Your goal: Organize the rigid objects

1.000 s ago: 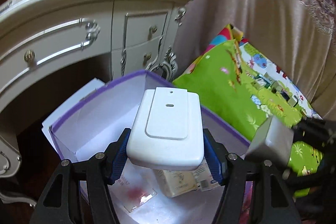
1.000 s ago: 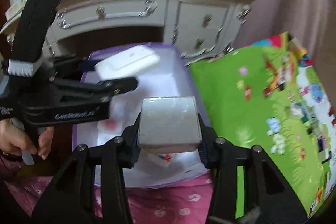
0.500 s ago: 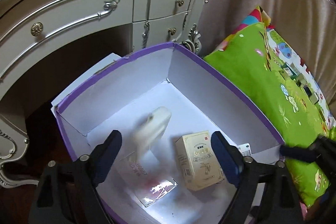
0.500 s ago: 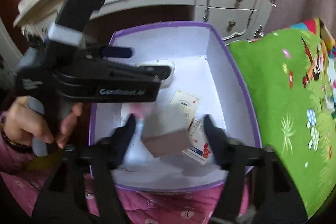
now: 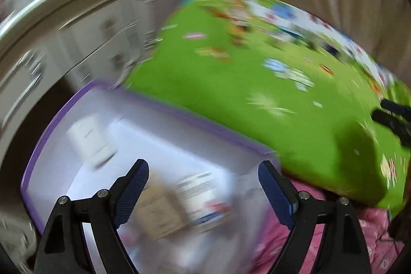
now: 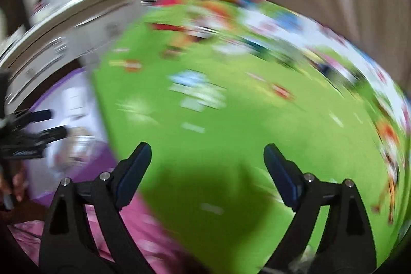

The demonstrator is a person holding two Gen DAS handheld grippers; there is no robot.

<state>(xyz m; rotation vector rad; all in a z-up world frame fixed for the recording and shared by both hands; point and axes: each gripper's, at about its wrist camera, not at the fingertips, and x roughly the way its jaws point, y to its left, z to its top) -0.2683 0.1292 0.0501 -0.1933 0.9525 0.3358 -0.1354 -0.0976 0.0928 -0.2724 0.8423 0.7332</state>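
Below the left gripper (image 5: 203,193), jaws just spread and gripping nothing, small cartons (image 5: 177,204) and a white case (image 5: 90,139) are lying inside the purple box (image 5: 205,122), collected for tidying; rightward, the right gripper (image 6: 206,171), jaws just widened, is hovering empty above the green mat (image 6: 231,132).
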